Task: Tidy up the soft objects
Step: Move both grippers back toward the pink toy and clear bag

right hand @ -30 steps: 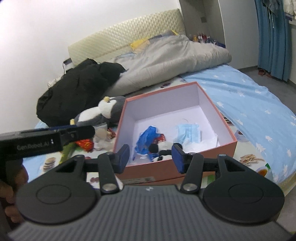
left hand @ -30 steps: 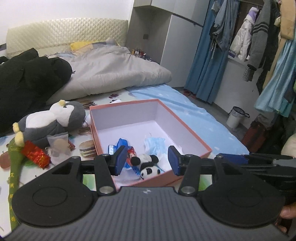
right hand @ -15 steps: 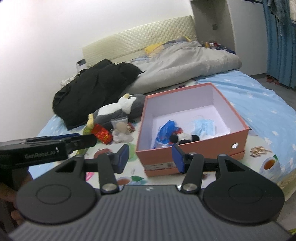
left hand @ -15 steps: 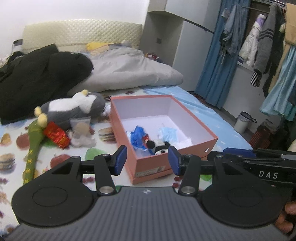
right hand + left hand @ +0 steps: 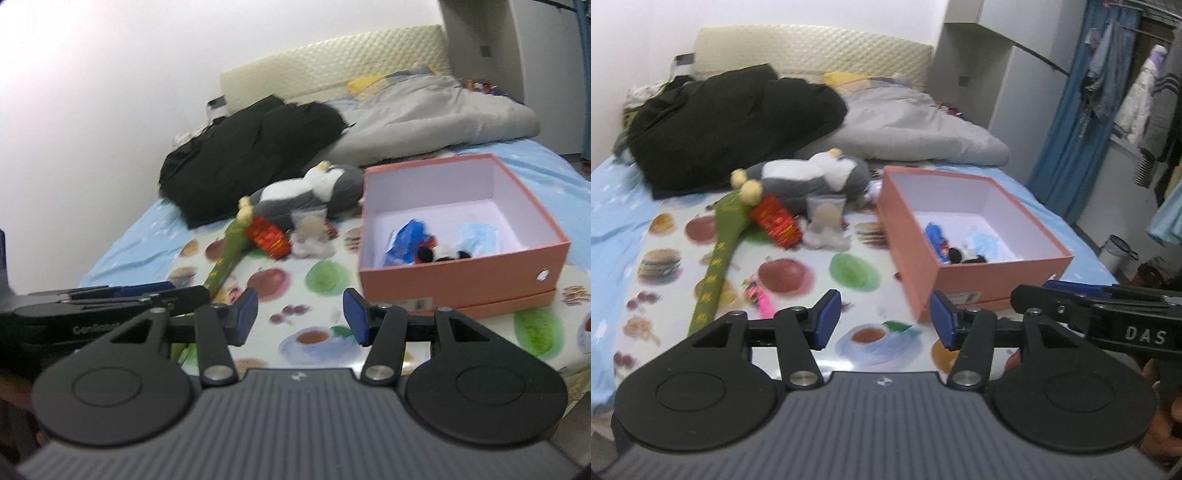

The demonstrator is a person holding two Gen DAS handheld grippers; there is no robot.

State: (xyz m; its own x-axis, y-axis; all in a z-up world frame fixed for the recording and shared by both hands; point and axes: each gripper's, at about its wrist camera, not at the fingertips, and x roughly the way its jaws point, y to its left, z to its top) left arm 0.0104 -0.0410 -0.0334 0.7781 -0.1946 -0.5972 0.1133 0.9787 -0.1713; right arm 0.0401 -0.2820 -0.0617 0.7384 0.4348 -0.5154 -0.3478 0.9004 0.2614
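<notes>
**Bedroom, bed and box, both hand-held grippers empty**

The room has white walls, a grey wardrobe (image 5: 1004, 66) in the corner and a blue curtain (image 5: 1067, 147) beside a rail of hanging clothes (image 5: 1145, 96). A small bin (image 5: 1117, 251) stands on the floor by the curtain.

The bed (image 5: 617, 192) fills most of both views, with a padded cream headboard (image 5: 812, 48) against the wall. Its sheet is light blue, and a mat (image 5: 849, 273) printed with fruit, burgers and cups lies over the near part. A grey duvet (image 5: 908, 129) is bunched near the headboard, with a black coat (image 5: 731, 122) heaped just beside it.

An open pink box (image 5: 912, 236) sits on the mat, white inside. In it lie a blue bag (image 5: 934, 236), a small panda toy (image 5: 964, 256) and a pale blue mask (image 5: 984, 242).

Beside the box on the mat lies a grey and white plush (image 5: 812, 177). Touching it in front are a long green toy (image 5: 720, 258), a red packet (image 5: 775, 221) and a clear pouch (image 5: 825, 218). A pink wrapper (image 5: 759, 295) lies apart, nearer the camera.

The left hand-held gripper (image 5: 884, 325) hangs over the mat, its jaws parted with nothing between them, having just widened a little. The right hand-held gripper (image 5: 301, 316) is likewise agape and empty, just beside the left.
</notes>
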